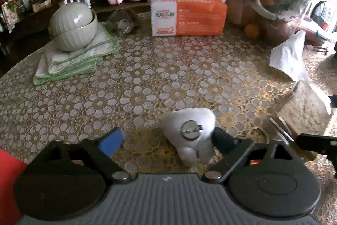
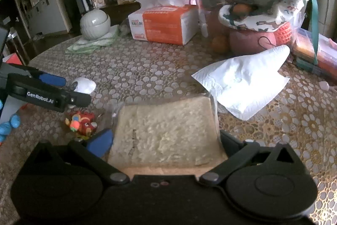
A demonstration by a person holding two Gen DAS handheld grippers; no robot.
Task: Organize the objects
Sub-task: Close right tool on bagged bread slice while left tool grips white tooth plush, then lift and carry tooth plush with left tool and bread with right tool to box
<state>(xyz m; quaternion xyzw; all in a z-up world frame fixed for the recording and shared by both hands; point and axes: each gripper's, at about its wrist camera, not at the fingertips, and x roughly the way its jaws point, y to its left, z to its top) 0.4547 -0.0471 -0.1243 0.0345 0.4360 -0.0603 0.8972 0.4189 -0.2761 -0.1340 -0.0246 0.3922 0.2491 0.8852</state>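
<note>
Both grippers, left gripper (image 1: pixel 168 141) and right gripper (image 2: pixel 166 140), were black, with round silver pivot screws and one blue pad each; the left's body looked ribbed grey, lettered "GenRobot.AI".

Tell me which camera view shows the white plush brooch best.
The left wrist view: the white plush brooch lies close up between the left gripper fingers, its round metal pin back plain. The right wrist view shows it small, half hidden behind that gripper.
</note>
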